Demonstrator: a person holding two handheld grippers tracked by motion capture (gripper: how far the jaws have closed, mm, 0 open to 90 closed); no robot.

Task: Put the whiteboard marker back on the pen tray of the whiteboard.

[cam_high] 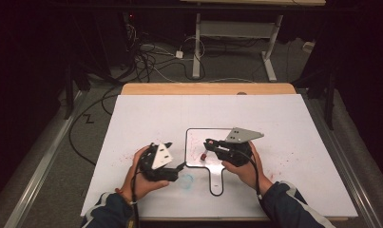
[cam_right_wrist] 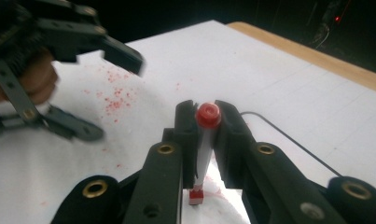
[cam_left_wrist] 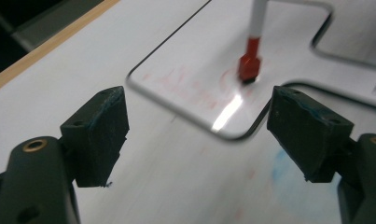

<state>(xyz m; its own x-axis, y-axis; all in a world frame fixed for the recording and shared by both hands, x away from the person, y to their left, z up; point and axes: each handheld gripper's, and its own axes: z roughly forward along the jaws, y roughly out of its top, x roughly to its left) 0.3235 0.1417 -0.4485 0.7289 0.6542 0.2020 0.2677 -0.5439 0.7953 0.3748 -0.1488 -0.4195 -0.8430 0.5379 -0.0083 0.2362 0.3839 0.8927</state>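
Note:
A small whiteboard (cam_high: 195, 138) with a black rim and a handle tab lies on the large white sheet (cam_high: 146, 114). My right gripper (cam_high: 209, 145) is shut on a red-capped white marker (cam_high: 204, 154). The marker stands nearly upright, its red tip touching the board among faint red scribbles. In the right gripper view the marker (cam_right_wrist: 204, 150) sits clamped between the pads of the gripper (cam_right_wrist: 207, 127). My left gripper (cam_high: 177, 164) is open just off the board's near-left corner, holding nothing. In its own view, the left gripper (cam_left_wrist: 197, 135) frames the board corner (cam_left_wrist: 185, 79) and the marker tip (cam_left_wrist: 249, 60).
Red ink specks dot the sheet (cam_right_wrist: 115, 98) around the board, and a pale blue smudge (cam_high: 186, 181) lies near the left gripper. The wooden table edge (cam_high: 208, 88) runs along the far side. Beyond it are floor cables (cam_high: 146, 57) and a white desk frame (cam_high: 236, 33).

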